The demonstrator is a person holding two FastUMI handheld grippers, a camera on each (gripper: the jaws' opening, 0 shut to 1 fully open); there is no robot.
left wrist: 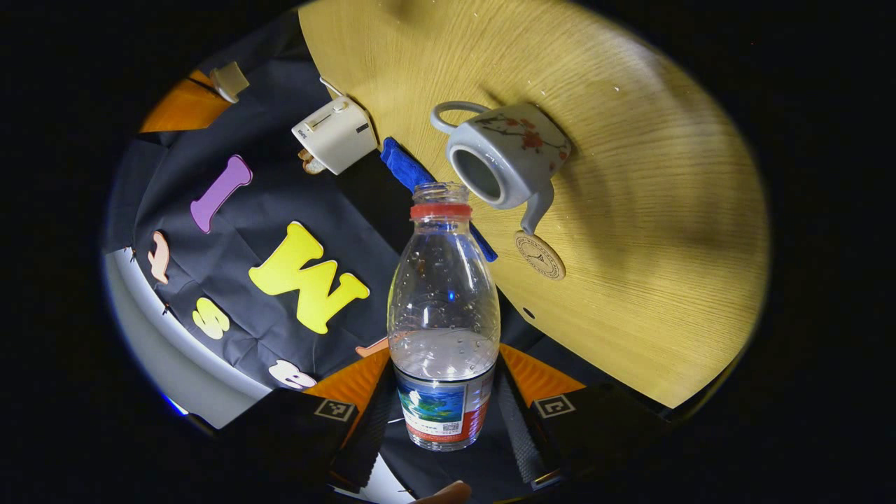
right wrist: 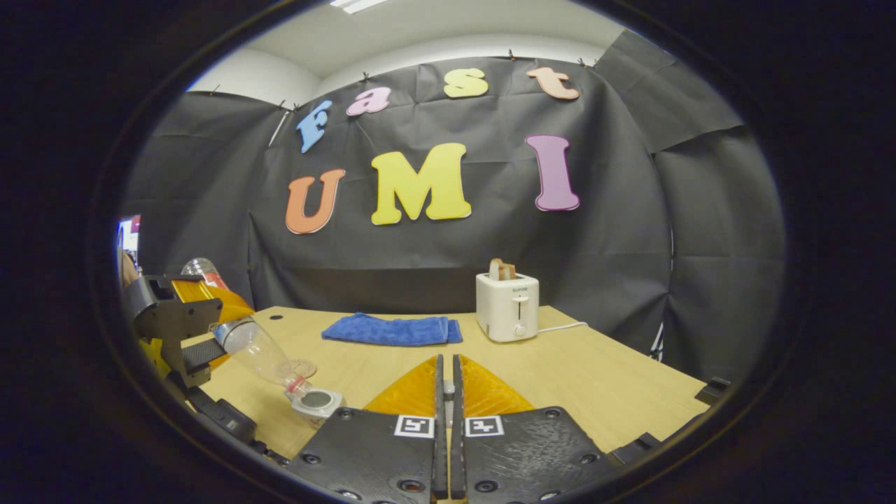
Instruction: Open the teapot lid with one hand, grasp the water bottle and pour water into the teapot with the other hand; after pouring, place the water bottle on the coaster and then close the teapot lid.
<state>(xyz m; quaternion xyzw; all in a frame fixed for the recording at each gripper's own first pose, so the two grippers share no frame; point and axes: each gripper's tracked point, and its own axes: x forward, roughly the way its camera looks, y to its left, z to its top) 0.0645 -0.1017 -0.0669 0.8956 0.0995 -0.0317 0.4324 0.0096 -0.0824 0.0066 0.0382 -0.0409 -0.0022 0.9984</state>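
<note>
Left gripper view: my left gripper (left wrist: 444,420) clamps the water bottle (left wrist: 444,315), tilted mouth-first at the open teapot (left wrist: 507,157); coaster (left wrist: 540,255) just beside the spout. Risk: misaligned mouth spills over the table (left wrist: 630,280). My right gripper (right wrist: 446,392) is closed; whether it pinches the lid I cannot tell.

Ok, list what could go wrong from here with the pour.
1. The uncapped water bottle tips toward the teapot, whose opening is small; water may miss and wet the table.
2. The coaster lies close by the spout; setting the bottle there could bump the teapot.
3. The left hand-held gripper grips low, at the label; the bottle might pivot.
</note>
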